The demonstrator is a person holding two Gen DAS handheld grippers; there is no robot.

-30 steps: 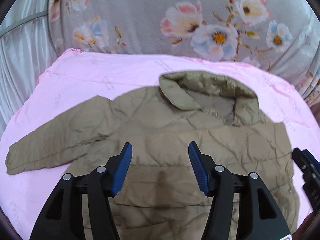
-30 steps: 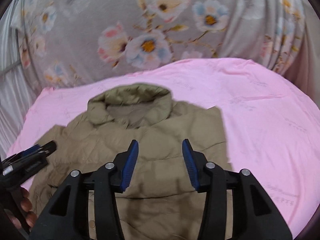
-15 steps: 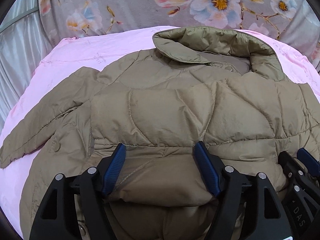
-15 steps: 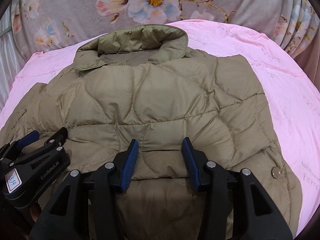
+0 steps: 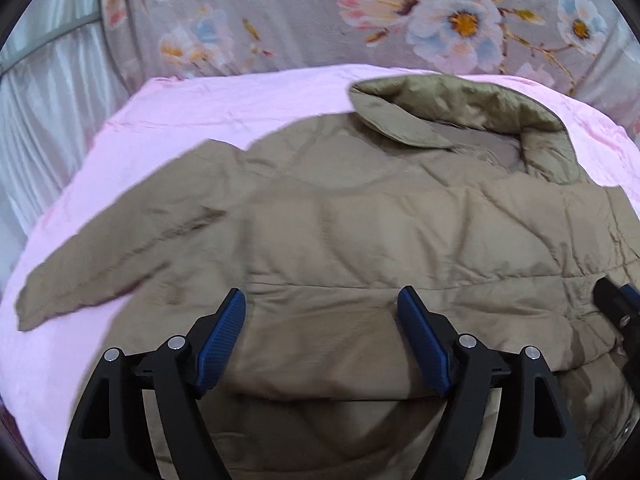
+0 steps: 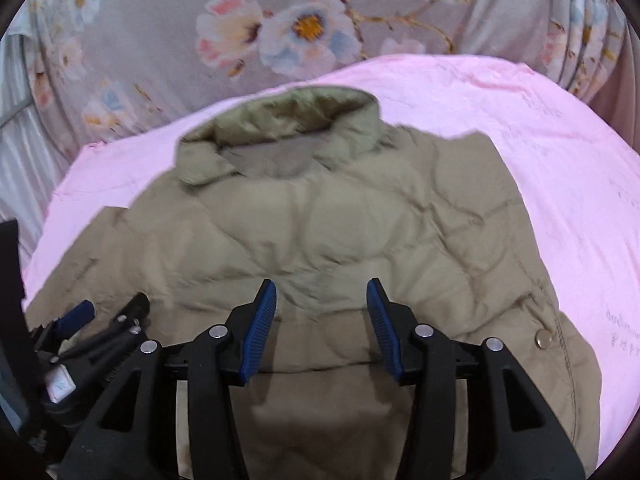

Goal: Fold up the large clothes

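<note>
Left gripper (image 5: 322, 340) wide open, right gripper (image 6: 322, 326) open a bit narrower, both empty and hovering above the lower body of the jacket (image 5: 360, 240). Jacket lies on the pink sheet (image 5: 180, 120), collar (image 5: 460, 116) at the far end, one sleeve (image 5: 104, 276) splayed out left; bottom part looks already doubled up over the body. Risk: puffy, slick quilting. A shallow pinch likely grabs only the top layer, so the fold slides or springs open.
</note>
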